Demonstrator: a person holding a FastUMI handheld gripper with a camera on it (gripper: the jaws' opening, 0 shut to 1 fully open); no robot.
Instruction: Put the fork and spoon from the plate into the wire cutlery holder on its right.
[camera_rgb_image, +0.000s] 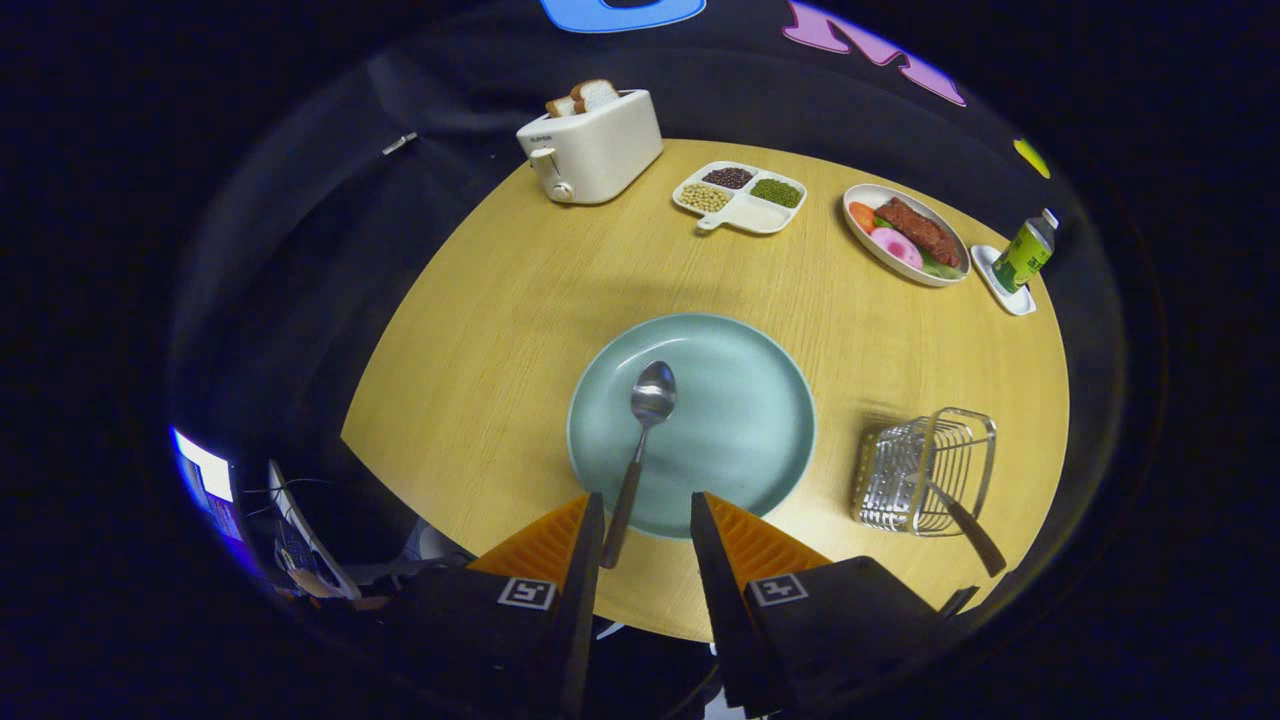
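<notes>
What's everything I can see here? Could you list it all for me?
Round wooden table: one, yellowish, under everything.
Teal round plate: one, just ahead of the jaws.
Metal spoon: one, silver bowl, dark handle, on the plate, its handle reaching between the jaws.
Wire cutlery holder: one, silver, right of the plate, a dark-handled utensil sticking out.
White toaster: one, far side, bread in it.
White divided dish: one, holding beans.
White oval dish: one, with food.
Green bottle: one, on a small white tray.
Gripper: one, jaws open, touching nothing.
</notes>
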